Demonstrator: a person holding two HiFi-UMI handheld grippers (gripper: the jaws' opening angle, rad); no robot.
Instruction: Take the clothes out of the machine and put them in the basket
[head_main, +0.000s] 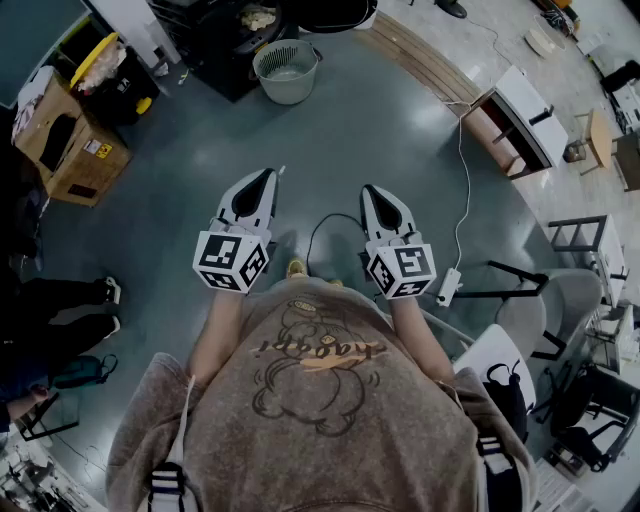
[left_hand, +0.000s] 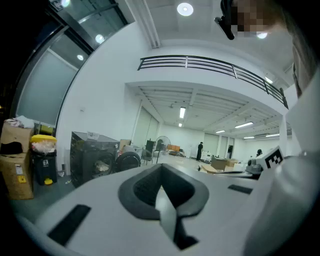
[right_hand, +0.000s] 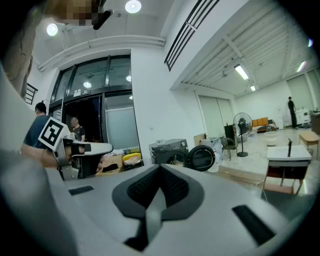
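The person stands in the middle of the floor (head_main: 350, 130) and holds both grippers out in front, side by side. The left gripper (head_main: 265, 180) is closed, with nothing in it. The right gripper (head_main: 372, 195) has its jaws together too and holds nothing.

The machine (head_main: 212, 45) is dark and stands at the far edge of the floor, well apart from the grippers. Its round door (right_hand: 201, 158) hangs open. The basket (head_main: 286, 70) is pale and round and sits on the floor just beside the machine. It looks empty.

The clothes (left_hand: 101, 167) are in the machine. The left gripper view shows something pale in the round hole, but it is too small to tell what it is.

So the job has not begun, I think. First the person has to walk up to the machine and open a gripper.

The clothes are likely soft and floppy. If they are wet, they will be heavier and will stick together. They will not break. A good place to grab is a thick fold or bunch, not a thin edge, since a thin edge may slip out of the jaws. A long piece may hang down, drag on the floor or catch on the door, so it should be lifted high before it goes over the basket
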